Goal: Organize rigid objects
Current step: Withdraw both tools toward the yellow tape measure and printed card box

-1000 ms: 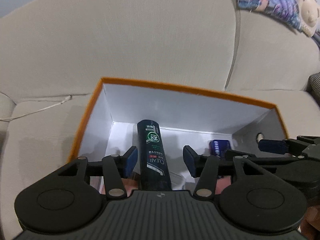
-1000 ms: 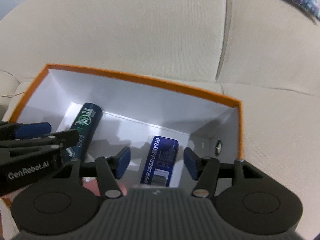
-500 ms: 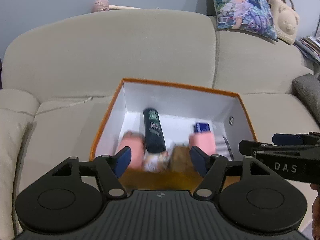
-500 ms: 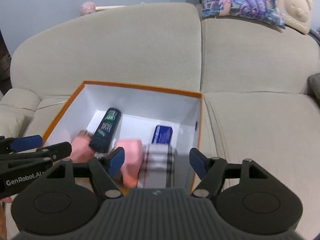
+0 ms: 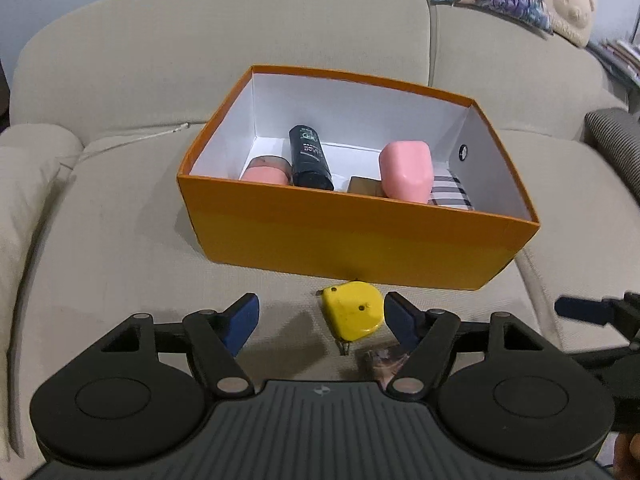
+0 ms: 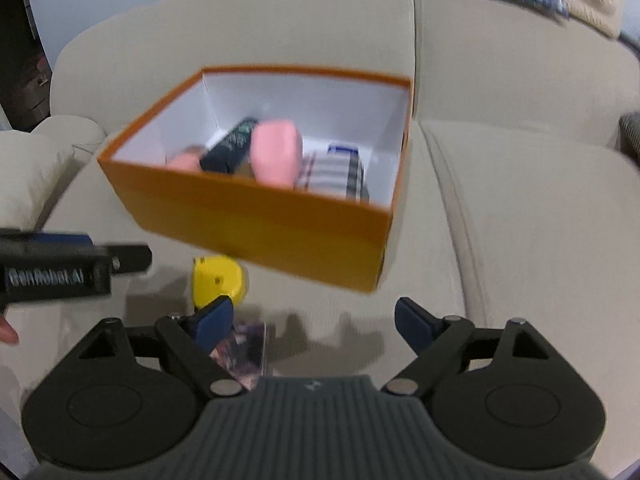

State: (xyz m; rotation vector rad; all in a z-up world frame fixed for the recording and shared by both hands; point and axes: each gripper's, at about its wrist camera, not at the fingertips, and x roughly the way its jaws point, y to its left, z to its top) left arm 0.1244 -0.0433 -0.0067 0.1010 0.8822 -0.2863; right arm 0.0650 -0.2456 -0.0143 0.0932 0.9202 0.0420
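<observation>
Presently, the left gripper (image 5: 318,316) and right gripper (image 6: 310,322) are held with jaws just opened wide, nothing gripped. The orange cardboard box (image 5: 352,236) is seen on the beige sofa (image 5: 120,240); the yellow tape measure (image 5: 352,312) lies before it.

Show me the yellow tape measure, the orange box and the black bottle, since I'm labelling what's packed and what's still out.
yellow tape measure (image 5: 354,312), left wrist view, on its flat yellow side.
orange box (image 5: 352,236), left wrist view, on its near outer wall.
black bottle (image 5: 310,158), left wrist view, on its label.
</observation>
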